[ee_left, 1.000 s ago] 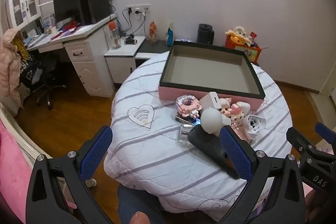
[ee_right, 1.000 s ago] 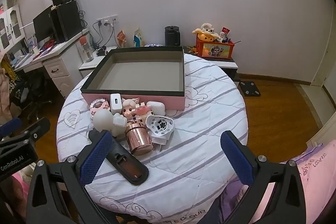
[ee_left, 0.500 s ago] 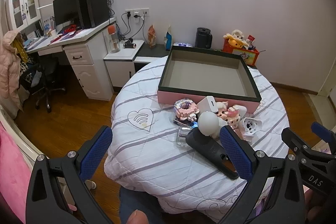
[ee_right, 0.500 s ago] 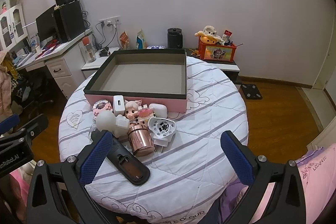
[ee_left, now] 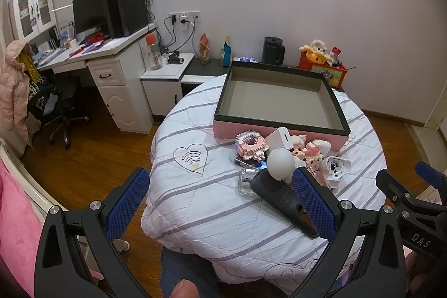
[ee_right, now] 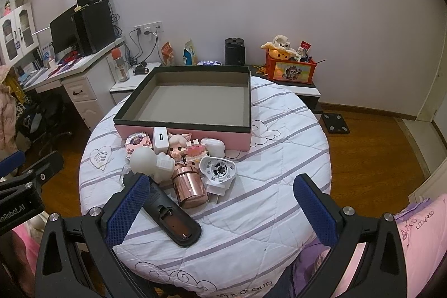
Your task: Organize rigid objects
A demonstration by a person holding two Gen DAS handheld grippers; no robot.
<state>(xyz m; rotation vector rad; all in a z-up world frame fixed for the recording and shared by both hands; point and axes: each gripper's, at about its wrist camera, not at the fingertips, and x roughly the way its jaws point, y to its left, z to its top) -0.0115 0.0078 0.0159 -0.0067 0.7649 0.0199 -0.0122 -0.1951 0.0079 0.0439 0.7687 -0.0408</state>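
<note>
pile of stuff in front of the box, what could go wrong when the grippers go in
The items are packed touching, so pulling the rose-gold canister may topple the doll figure or white ball. The black remote lies nearest the table edge and could be nudged off.

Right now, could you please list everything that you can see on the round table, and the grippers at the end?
Box: 1, pink walls, dark rim, empty, far half of table.
Charger cube: 1, white, against box front.
Brick toy: 1, pink, left of cube.
Doll figure: 1, pale pink, beside cube.
Earbud case: 1, white, right of doll.
Metal cylinder: 1, rose-gold, pile front.
Round white figure: 1, left of cylinder.
Remote: 1, black, battery bay open, nearest.
Table cover: 1, white, grey stripes.
Left gripper: open.
Right gripper: open.
</note>
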